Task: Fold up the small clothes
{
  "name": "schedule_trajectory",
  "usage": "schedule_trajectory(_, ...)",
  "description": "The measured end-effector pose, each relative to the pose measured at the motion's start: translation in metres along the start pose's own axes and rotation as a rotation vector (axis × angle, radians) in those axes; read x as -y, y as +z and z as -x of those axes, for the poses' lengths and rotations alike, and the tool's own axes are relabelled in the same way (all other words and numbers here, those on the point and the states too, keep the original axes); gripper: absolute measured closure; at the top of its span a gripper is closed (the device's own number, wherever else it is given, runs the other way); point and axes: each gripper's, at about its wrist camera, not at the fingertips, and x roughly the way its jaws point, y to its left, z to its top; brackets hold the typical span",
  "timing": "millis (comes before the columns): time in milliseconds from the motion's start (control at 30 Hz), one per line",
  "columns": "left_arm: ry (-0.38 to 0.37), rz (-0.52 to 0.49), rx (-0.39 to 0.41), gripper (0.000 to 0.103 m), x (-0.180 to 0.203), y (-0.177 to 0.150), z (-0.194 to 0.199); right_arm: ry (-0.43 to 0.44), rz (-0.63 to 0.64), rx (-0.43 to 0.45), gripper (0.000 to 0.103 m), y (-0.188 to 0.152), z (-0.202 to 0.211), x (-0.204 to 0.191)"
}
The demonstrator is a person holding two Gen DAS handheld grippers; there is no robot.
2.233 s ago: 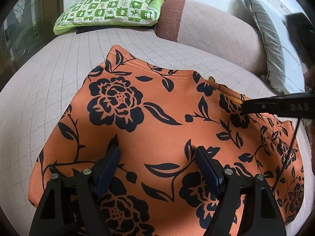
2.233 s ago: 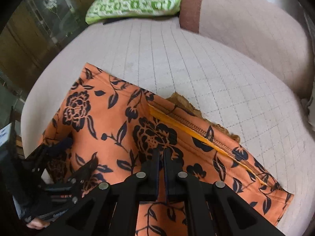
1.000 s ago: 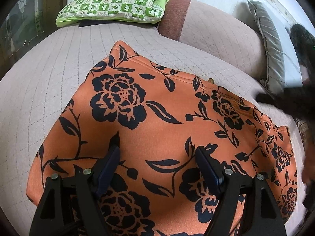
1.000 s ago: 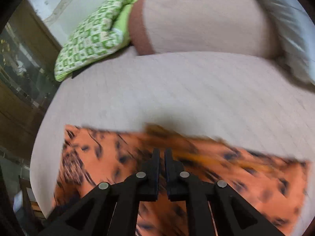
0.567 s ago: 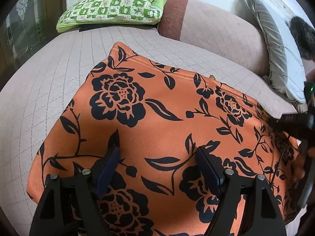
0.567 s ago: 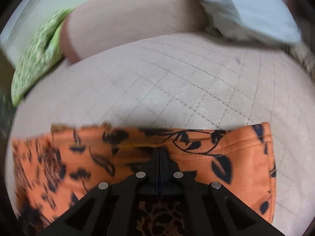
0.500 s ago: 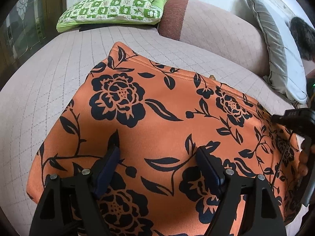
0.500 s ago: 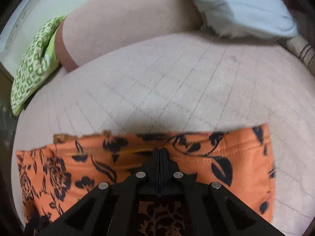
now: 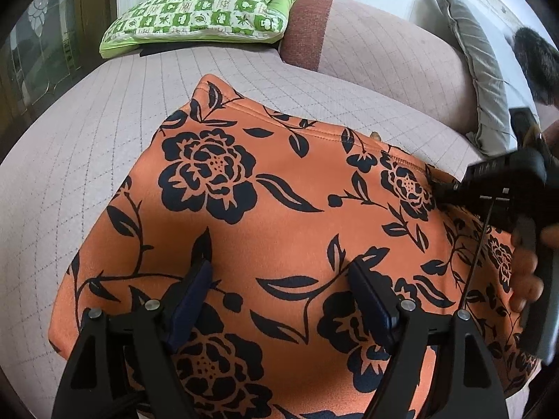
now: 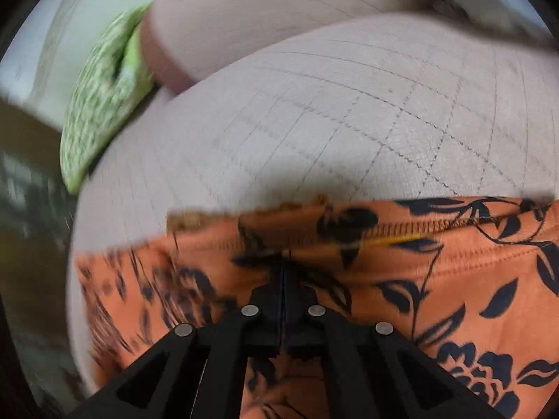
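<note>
- Left gripper (image 9: 279, 286): jaws stand wide apart above the orange cloth, nothing between the pads; each blue-padded finger (image 9: 190, 298) hangs over the print near the cloth's near edge
- Right gripper (image 10: 282, 272): jaws fully closed, pads pressed flat together with their tips at the cloth near the zip seam — whether any fabric is pinched between them cannot be told through the blur; in the left wrist view it comes in from the right edge, a person's hand (image 9: 527, 272) wrapped round its handle
- Quilted pinkish sofa seat (image 9: 104, 132) fills most of both views, with its padded backrest (image 9: 384, 56) behind
- Orange garment with black flowers (image 9: 286, 223) lies spread flat on the seat, one corner towards the backrest, a stitched hem along its far edge
- Green checked pillow (image 9: 206, 10) sits at the far left end of the seat, well apart from the garment
- Grey cushion (image 9: 482, 66) leans against the backrest at the right
- Zip seam (image 10: 401, 230) — a thin toothed line with a yellow strip — runs along the garment's far edge, just ahead of the closed tips
</note>
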Motion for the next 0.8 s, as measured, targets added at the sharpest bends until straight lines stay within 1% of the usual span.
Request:
schedule_trajectory(33, -0.003, 0.003, -0.001, 0.022, 0.0, 0.0, 0.001, -0.007, 0.007, 0.005, 0.102, 0.004, 0.003, -0.004)
schedule_trajectory(67, -0.006, 0.007, -0.002, 0.022, -0.001, 0.0, 0.001, -0.016, 0.042, 0.029, 0.096, 0.003, 0.01, -0.009)
schedule_trajectory(100, -0.008, 0.01, -0.003, 0.022, -0.001, 0.0, 0.002, -0.011, 0.07, 0.049, 0.096, -0.001, 0.016, -0.014)
schedule_trajectory(133, -0.009, 0.014, -0.003, 0.022, -0.002, -0.001, 0.003, 0.015, 0.087, 0.056, 0.096, -0.008, 0.026, -0.015)
schedule_trajectory(167, -0.01, 0.014, -0.003, 0.022, -0.002, -0.001, 0.003, 0.07, 0.099, 0.042, 0.096, -0.016, 0.033, -0.018)
schedule_trajectory(200, -0.007, 0.012, -0.003, 0.022, -0.002, -0.002, 0.004, 0.105, 0.113, 0.02, 0.096, -0.025, 0.03, -0.029)
schedule_trajectory(233, -0.003, 0.009, -0.003, 0.022, -0.002, -0.002, 0.004, 0.109, 0.145, -0.016, 0.096, -0.035, 0.022, -0.04)
schedule_trajectory(300, 0.005, 0.002, -0.001, 0.022, 0.0, -0.004, 0.006, 0.072, 0.199, -0.048, 0.095, -0.048, 0.003, -0.054)
schedule_trajectory(333, 0.009, -0.003, -0.003, 0.022, 0.001, -0.005, 0.006, 0.037, 0.204, -0.038, 0.098, -0.05, -0.003, -0.054)
schedule_trajectory(400, 0.016, -0.013, -0.004, 0.022, 0.003, -0.006, 0.006, 0.04, 0.162, 0.015, 0.099, -0.04, -0.014, -0.052)
schedule_trajectory(433, 0.02, -0.017, -0.008, 0.022, 0.004, -0.006, 0.006, 0.042, 0.123, 0.024, 0.099, -0.032, -0.019, -0.049)
schedule_trajectory(467, 0.02, -0.021, -0.011, 0.022, 0.004, -0.005, 0.006, 0.057, 0.07, 0.02, 0.099, -0.024, -0.022, -0.045)
schedule_trajectory(533, 0.017, -0.027, -0.014, 0.022, 0.004, -0.005, 0.008, 0.073, 0.028, 0.008, 0.098, -0.016, -0.022, -0.044)
schedule_trajectory(600, 0.016, -0.029, -0.015, 0.022, 0.003, -0.005, 0.01, 0.085, 0.037, 0.023, 0.098, -0.021, -0.013, -0.046)
schedule_trajectory(700, 0.026, -0.029, -0.002, 0.022, -0.001, -0.007, 0.02, 0.108, 0.04, 0.069, 0.098, -0.039, 0.018, -0.028)
schedule_trajectory(767, 0.034, -0.029, 0.011, 0.022, -0.004, -0.01, 0.026, 0.096, 0.054, 0.092, 0.098, -0.06, 0.041, -0.016)
schedule_trajectory(800, 0.038, -0.029, 0.015, 0.022, -0.007, -0.012, 0.03, 0.079, 0.068, 0.11, 0.098, -0.068, 0.051, -0.019)
